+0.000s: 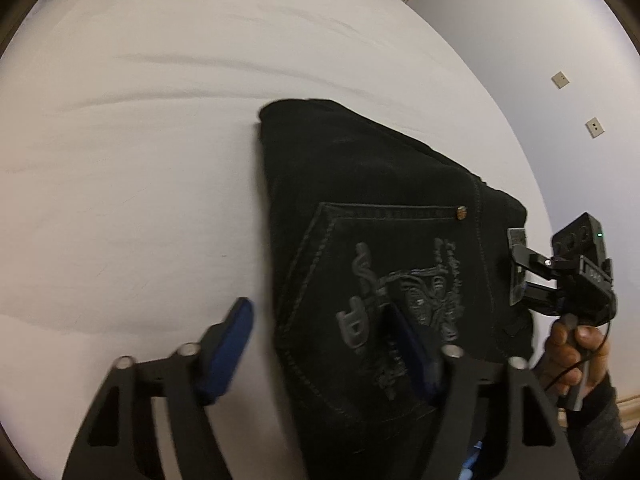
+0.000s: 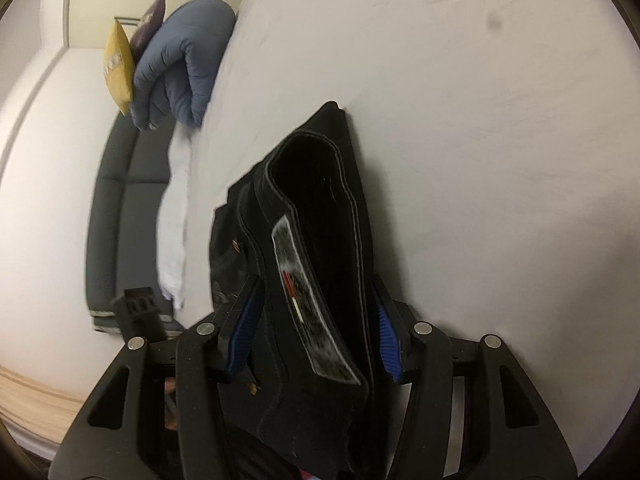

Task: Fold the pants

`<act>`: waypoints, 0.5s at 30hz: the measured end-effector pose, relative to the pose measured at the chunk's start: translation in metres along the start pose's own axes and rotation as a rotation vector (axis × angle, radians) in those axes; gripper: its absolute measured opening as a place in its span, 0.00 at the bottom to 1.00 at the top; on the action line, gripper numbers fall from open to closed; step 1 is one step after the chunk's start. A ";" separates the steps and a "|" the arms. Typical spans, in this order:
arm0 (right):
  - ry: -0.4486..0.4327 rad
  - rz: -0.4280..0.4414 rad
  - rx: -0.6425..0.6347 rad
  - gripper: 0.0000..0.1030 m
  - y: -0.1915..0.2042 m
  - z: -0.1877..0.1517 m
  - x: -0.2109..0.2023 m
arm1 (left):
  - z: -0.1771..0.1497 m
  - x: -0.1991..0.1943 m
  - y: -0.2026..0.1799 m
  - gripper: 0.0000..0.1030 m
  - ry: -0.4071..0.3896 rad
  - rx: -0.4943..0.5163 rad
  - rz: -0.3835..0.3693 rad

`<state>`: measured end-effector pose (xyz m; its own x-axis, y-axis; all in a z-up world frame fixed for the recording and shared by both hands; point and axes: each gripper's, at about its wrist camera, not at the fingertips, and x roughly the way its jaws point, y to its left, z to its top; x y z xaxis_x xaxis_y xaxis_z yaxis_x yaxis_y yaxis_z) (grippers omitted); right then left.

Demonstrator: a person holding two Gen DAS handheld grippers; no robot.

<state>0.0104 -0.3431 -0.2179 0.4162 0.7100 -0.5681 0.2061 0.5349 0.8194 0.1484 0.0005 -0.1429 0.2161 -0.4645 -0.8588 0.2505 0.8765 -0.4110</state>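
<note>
Black pants (image 1: 380, 208) lie folded on a white bed sheet (image 1: 140, 160), back pocket with embroidery facing up. My left gripper (image 1: 320, 344) is open at the pants' left edge; one blue pad is over the sheet, the other over the pocket. My right gripper (image 1: 516, 268) shows in the left wrist view at the waistband's right edge. In the right wrist view the right gripper (image 2: 316, 320) has its blue pads on both sides of the thick folded waistband (image 2: 316, 216), with its label in view; the jaws stand wide and I cannot tell whether they press it.
A blue duvet (image 2: 184, 64) with a yellow cushion (image 2: 118, 68) and a dark cushion lies at the bed's far end. A grey bed frame (image 2: 120, 200) and white sheet edge hang at the left. A white wall with two sockets (image 1: 560, 79) stands to the right.
</note>
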 end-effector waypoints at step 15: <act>-0.081 -0.313 -0.323 0.15 0.074 -0.018 0.014 | -0.003 -0.014 -0.044 0.19 -0.040 0.065 0.060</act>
<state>0.0156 -0.2856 -0.1661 0.4488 0.4600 -0.7662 0.0518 0.8425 0.5362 0.1311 -0.0307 -0.1139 0.2697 -0.4176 -0.8677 0.2966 0.8933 -0.3378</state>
